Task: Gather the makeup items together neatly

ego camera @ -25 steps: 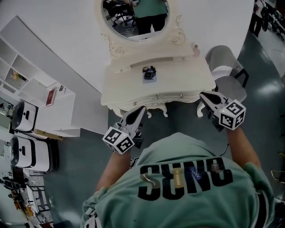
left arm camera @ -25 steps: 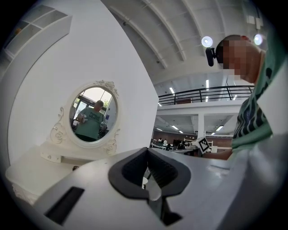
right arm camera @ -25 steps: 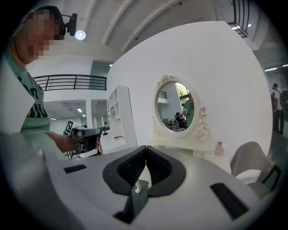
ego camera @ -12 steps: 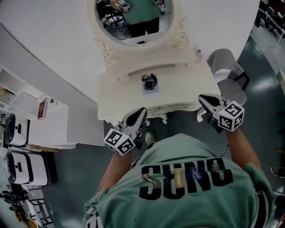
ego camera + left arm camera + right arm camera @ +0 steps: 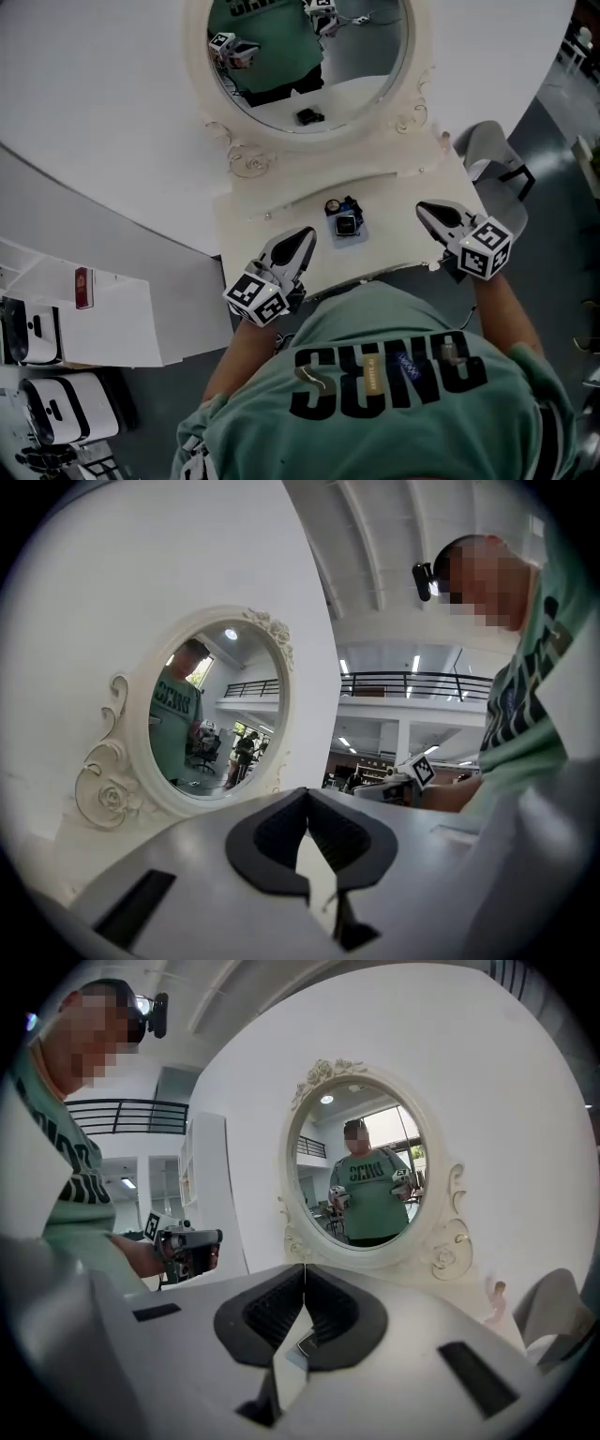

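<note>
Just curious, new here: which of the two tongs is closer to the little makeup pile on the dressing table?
The left tongs: in the head view their tip is close beside the makeup pile, while the right tongs are farther off.

Open tabletop on the cream dressing table (image 5: 267, 214) gives you room at 9 and 3 o'clock of the small cluster of makeup items (image 5: 345, 221). Your left gripper (image 5: 305, 234) and right gripper (image 5: 424, 208), both with jaws closed, flank the cluster with bare surface between. At 12 o'clock the oval mirror (image 5: 361, 52) in its carved frame walls off the back. A grey chair (image 5: 487, 150) crowds the table's right end at 2 o'clock.
</note>
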